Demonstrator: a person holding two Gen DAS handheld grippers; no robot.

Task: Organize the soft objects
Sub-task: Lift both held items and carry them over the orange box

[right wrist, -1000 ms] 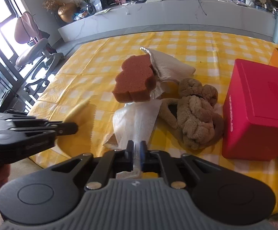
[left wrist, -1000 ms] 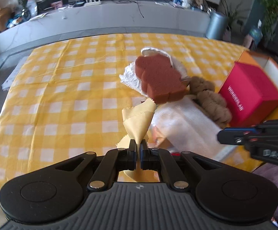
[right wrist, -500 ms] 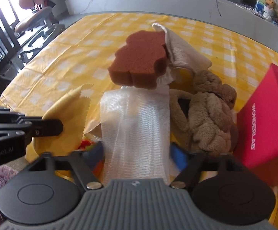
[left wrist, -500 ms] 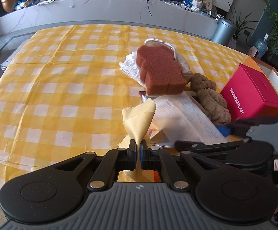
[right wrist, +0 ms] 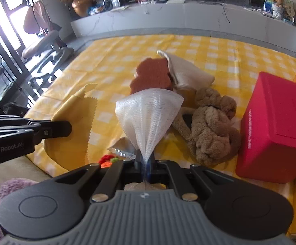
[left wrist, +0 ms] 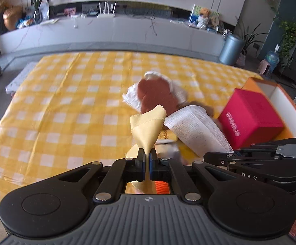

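My left gripper (left wrist: 147, 155) is shut on a yellow cloth (left wrist: 148, 125), lifted above the near table edge; the cloth also shows in the right wrist view (right wrist: 76, 110). My right gripper (right wrist: 144, 160) is shut on a white mesh cloth (right wrist: 150, 114), also seen in the left wrist view (left wrist: 196, 128). A brown sponge (right wrist: 152, 75) lies mid-table on a beige cloth (right wrist: 188, 73). A brown plush toy (right wrist: 211, 126) lies to the right of it.
A red box (right wrist: 278, 126) stands at the right beside an orange-rimmed box (left wrist: 270, 89). A small orange and green knitted item (right wrist: 107, 161) and a foil packet (right wrist: 121, 149) lie at the near edge. The yellow checked tablecloth (left wrist: 66, 106) covers the table.
My right gripper opened half a second ago and has shut again on the white mesh cloth, lifting it. Both grippers have risen and pulled back from the table.
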